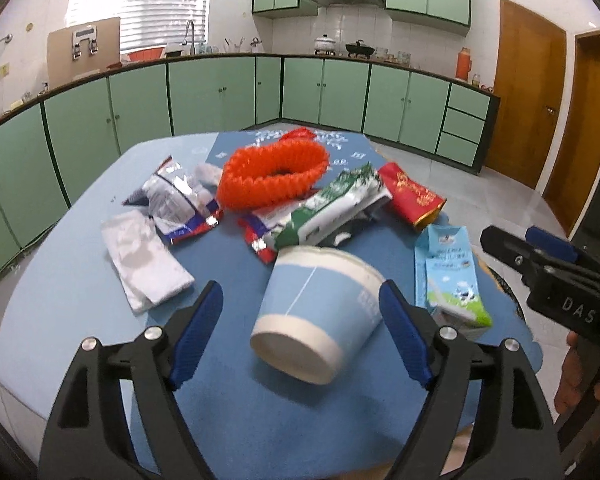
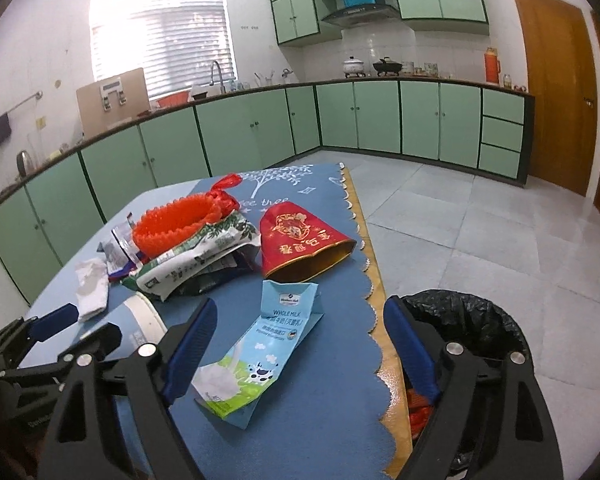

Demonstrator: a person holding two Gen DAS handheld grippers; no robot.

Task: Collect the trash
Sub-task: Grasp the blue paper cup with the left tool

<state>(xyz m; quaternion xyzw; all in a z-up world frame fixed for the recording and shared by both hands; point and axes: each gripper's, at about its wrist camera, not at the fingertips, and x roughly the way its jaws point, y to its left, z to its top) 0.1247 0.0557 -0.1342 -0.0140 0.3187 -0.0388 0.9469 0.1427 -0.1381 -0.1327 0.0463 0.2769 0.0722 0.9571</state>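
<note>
Lying on its side: paper cup (image 1: 320, 312) rested on the worktop (image 1: 60, 300), between the left gripper (image 1: 300, 320) fingers, untouched.
Left fingers: wide apart, empty.
Right gripper (image 2: 296, 344): spread, empty, over the milk carton (image 2: 260, 352).
Handling: light, crushable; pinch across the wall.
Axis: base faced the camera, mouth away.

Left tongs (image 1: 300, 336): jaws spread wide, nothing gripped, angled downward.
Right tongs (image 2: 296, 354): jaws spread wide, nothing gripped, angled downward.
Hand (image 1: 584, 384): wrapped around the right tongs' handle.
</note>
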